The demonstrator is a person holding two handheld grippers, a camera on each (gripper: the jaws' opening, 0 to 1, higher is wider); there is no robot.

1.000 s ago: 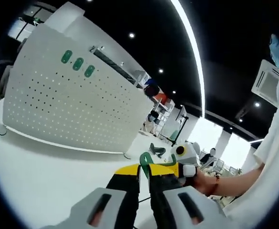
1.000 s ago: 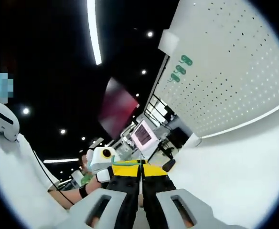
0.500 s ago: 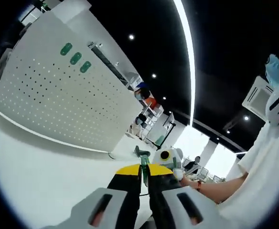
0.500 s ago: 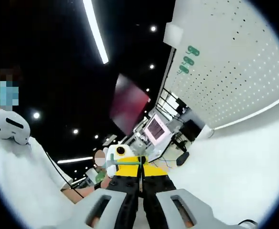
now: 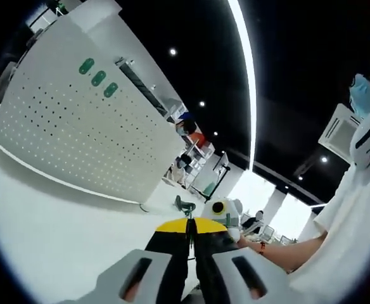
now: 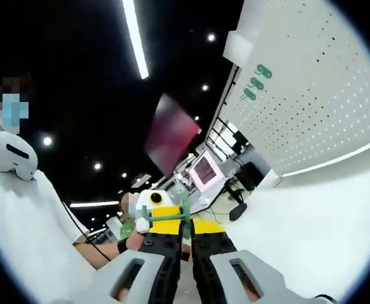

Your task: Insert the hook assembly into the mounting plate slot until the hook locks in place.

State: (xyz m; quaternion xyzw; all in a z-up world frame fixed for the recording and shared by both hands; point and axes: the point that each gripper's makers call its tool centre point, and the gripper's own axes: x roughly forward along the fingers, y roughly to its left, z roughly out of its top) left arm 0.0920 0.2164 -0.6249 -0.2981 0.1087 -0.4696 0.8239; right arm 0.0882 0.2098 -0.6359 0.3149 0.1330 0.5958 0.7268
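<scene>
Two grippers, both pinched nearly shut on thin green parts. Over the last second both views tilt further up toward the ceiling; the pegboard (image 5: pixel 77 120) slides toward the upper left of the left gripper view and the green piece at that gripper's tips shrinks from a curled hook to a thin sliver, so less of it shows between the jaws now. In the right gripper view the green bar climbs from a faint line to a clear cross-piece.

Left gripper (image 5: pixel 189 229): jaws almost closed, green hook (image 5: pixel 189 223) clamped edge-on between the yellow tips, standing just proud of them. Pegboard is well apart, beyond and left of the tips; three green pegs (image 5: pixel 98 78) sit near its top edge.

Right gripper (image 6: pixel 185 229): jaws near closed on a green stem (image 6: pixel 185 221) with a bar running left from it. Pegboard (image 6: pixel 312 107) lies up and right, well apart.

Judgement: parts held aloft, not at any slot; insertion not begun. Mounting plate not identifiable
</scene>
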